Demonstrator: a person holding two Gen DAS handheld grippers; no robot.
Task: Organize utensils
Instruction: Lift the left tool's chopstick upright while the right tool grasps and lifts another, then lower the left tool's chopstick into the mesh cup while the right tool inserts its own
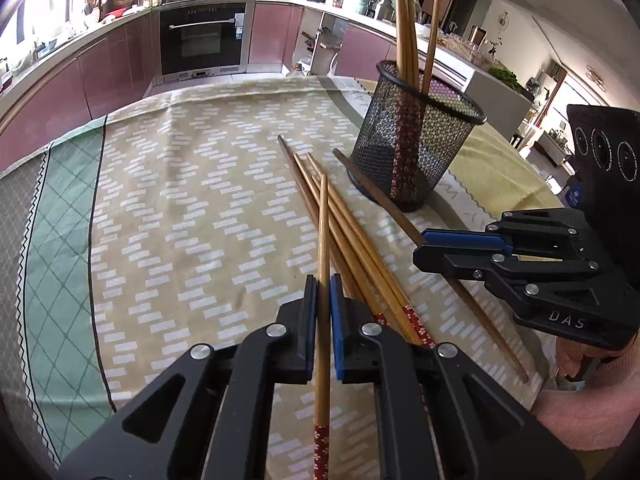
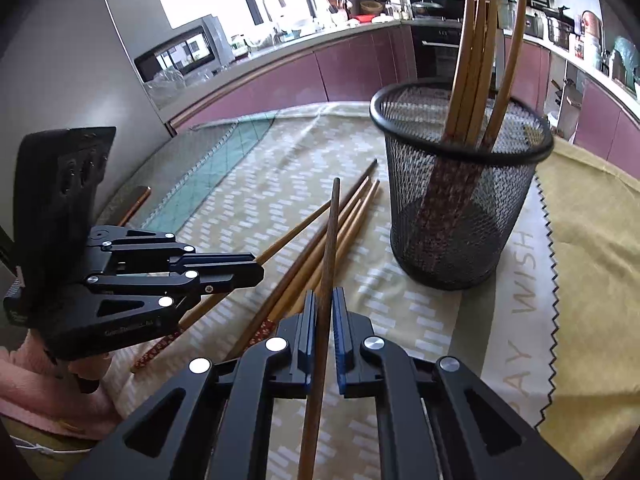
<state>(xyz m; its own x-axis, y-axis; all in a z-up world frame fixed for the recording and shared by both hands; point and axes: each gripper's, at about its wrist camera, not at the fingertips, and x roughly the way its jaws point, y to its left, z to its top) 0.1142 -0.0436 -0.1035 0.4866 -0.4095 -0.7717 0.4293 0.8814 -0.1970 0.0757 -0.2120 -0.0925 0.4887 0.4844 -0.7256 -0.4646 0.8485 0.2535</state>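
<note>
Our left tongs (image 1: 324, 300) clamp a bamboo chopstick (image 1: 323, 240), right tongs (image 2: 323, 312) a dark chopstick (image 2: 326, 248), both tips toward tabletop's far edge; cloth (image 2: 524, 280) reads "WISH"

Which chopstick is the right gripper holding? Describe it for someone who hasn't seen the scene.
Start at the mesh cup on the tablecloth. Beside it lies a loose bundle. The right gripper pinches the dark chopstick: plain dark brown, while its neighbours are pale.
</note>
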